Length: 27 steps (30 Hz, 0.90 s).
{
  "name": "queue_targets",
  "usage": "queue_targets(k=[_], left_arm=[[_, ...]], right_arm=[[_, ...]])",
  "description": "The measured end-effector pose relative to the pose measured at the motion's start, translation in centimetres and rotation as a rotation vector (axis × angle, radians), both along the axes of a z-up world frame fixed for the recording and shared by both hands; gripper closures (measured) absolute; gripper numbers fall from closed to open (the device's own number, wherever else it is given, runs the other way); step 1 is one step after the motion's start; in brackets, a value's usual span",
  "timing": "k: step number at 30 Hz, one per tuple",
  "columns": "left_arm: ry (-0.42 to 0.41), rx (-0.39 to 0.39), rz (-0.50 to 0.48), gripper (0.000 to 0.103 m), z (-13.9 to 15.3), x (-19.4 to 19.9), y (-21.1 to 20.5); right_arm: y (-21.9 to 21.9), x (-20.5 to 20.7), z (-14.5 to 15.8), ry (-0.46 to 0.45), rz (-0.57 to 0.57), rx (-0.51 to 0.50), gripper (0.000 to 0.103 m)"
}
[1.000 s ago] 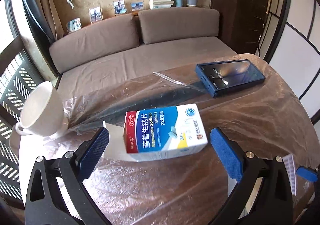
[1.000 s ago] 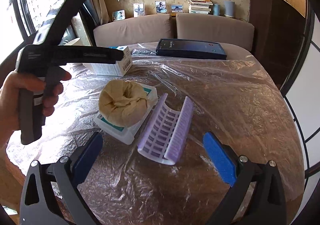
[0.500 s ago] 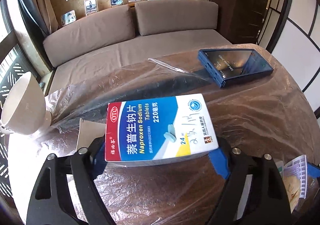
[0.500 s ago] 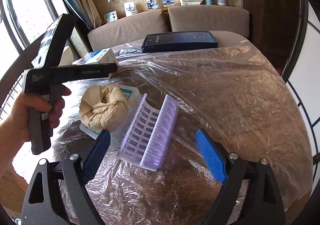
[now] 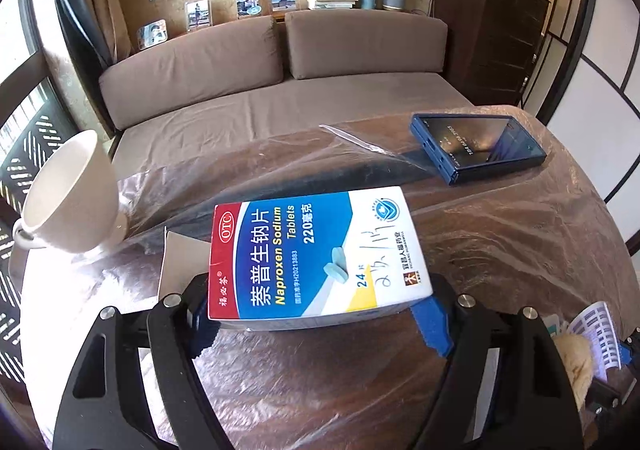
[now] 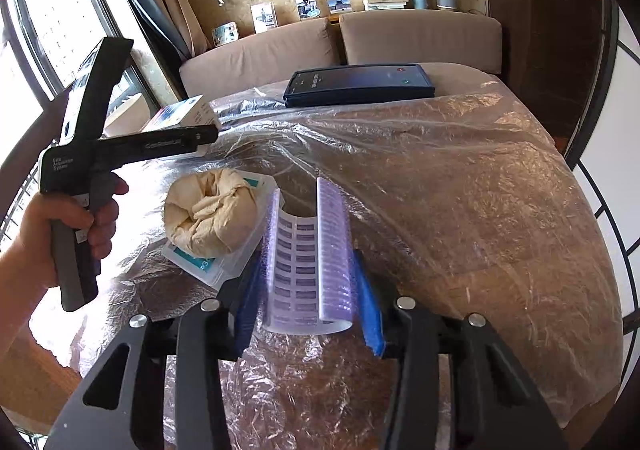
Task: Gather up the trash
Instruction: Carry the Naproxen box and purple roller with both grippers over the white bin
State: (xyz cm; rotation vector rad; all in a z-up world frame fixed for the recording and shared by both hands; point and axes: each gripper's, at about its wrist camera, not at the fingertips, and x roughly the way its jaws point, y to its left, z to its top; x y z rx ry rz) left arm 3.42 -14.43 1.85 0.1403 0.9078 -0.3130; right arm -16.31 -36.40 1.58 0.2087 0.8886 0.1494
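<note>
On the plastic-covered bench (image 6: 460, 186), at about 6 o'clock in the left wrist view, the medicine box (image 5: 316, 258) sits clamped between the jaws of the left gripper (image 5: 320, 318), its blue pads pressed to the two short ends. Its long axis runs across the view from 9 to 3 o'clock, printed face up, with an open end flap sticking out toward 9 o'clock; what it holds cannot be told. A white cup (image 5: 68, 198) stands at 9 o'clock and a dark phone (image 5: 480, 146) lies at 2 o'clock. In the right wrist view, the right gripper (image 6: 308, 306) has its jaws narrowed onto a curled blister sheet (image 6: 308, 250), pads touching both upturned edges; its long axis points away toward 12 o'clock. Just beside it at 10 o'clock a crumpled tissue (image 6: 208, 214) rests on a flat white packet (image 6: 224, 262).
</note>
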Motion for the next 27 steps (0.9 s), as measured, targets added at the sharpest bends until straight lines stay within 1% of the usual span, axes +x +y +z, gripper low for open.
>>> queue_targets(k=[4,11,17,27], left_arm=[[-0.006,-0.014,0.008,0.023,0.5,-1.3,0.7],[-0.038,0.007,-0.001,0.023,1.3,-3.8,1.6],[-0.036,0.003,0.001,0.023,1.6,-5.8,2.0],[-0.04,-0.027,0.004,0.023,2.3,-9.7,3.0]], right_arm=[[-0.8,-0.9,0.4,0.002,-0.014,0.033,0.061],[-1.5,-2.4,0.8,0.012,-0.018,0.079,0.061],[-0.8,-3.5,1.1,0.018,0.004,0.091,0.061],[0.4,-5.1,2.2,0.0,0.031,0.073,0.061]])
